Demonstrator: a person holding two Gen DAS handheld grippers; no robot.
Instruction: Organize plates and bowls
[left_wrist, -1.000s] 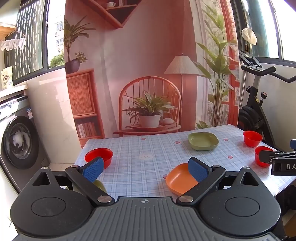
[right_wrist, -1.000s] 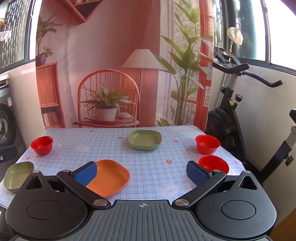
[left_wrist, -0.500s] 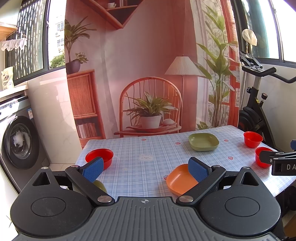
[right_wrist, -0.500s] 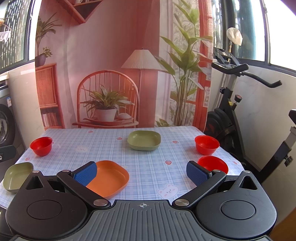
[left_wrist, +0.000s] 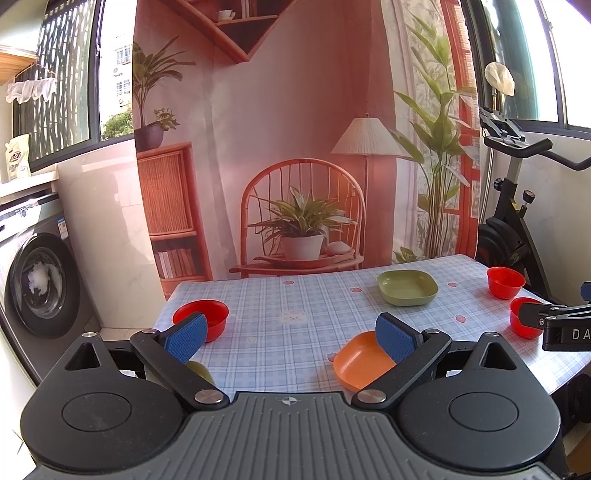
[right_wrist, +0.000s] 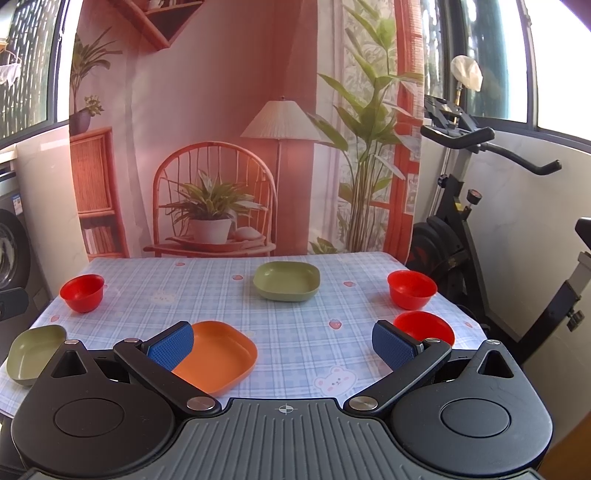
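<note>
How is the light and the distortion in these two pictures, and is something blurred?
Left wrist view: fisheye bends the window frames; the window is overexposed, while the orange plate and checked tablecloth look sharp. Right wrist view: the same curving at the edges, glare from the right window, and the exercise bike stands dark.

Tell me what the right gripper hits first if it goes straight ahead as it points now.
Probably nothing nearby: the right gripper is open over bare tablecloth. Farther along stands the green plate, though depth is unclear.
</note>
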